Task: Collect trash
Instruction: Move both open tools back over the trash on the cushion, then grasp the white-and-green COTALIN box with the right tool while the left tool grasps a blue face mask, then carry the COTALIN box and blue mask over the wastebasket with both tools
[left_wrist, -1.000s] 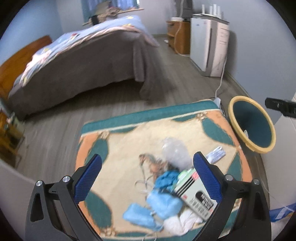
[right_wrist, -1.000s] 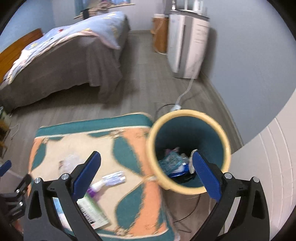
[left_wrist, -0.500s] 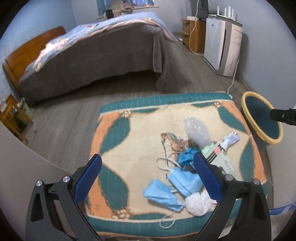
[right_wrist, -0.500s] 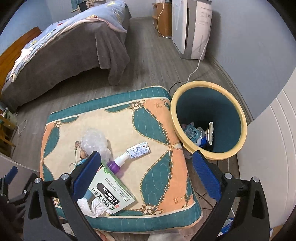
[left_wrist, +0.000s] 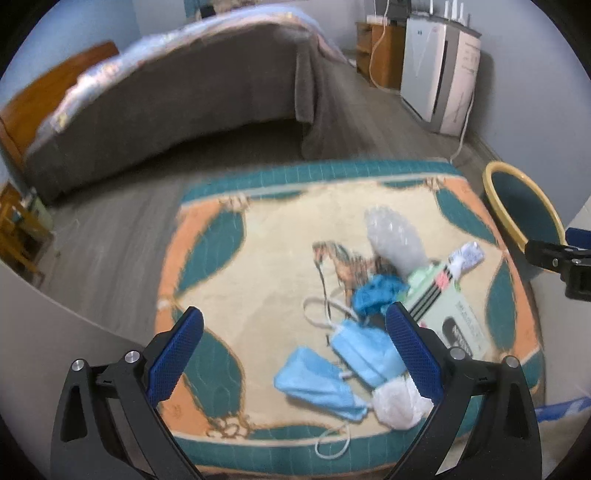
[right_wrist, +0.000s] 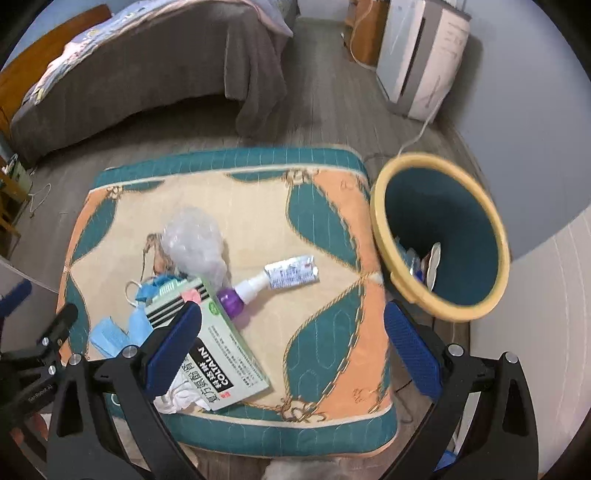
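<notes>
Trash lies on a patterned cushion (left_wrist: 258, 258) (right_wrist: 332, 240): two blue face masks (left_wrist: 332, 373), a white tissue wad (left_wrist: 399, 402), a green-white box (right_wrist: 221, 354) (left_wrist: 450, 306), a clear plastic bag (right_wrist: 194, 240) (left_wrist: 395, 236), a purple spray bottle (right_wrist: 240, 291) and a small white tube (right_wrist: 291, 273). A yellow-rimmed teal bin (right_wrist: 443, 236) (left_wrist: 524, 214) stands right of the cushion with some trash inside. My left gripper (left_wrist: 295, 354) is open and empty above the cushion's near edge. My right gripper (right_wrist: 291, 343) is open and empty above the cushion's near right.
A bed (left_wrist: 166, 92) with a grey cover stands beyond the cushion. A white appliance (right_wrist: 421, 55) with a cord stands by the far right wall, next to a wooden cabinet (left_wrist: 380, 55). Wooden furniture (left_wrist: 18, 236) is at the left. Grey wood floor surrounds the cushion.
Both grippers have pulled back and up from the bin and cushion. The right one has swung left from the bin, bringing the whole cushion into view. Both stay open.
</notes>
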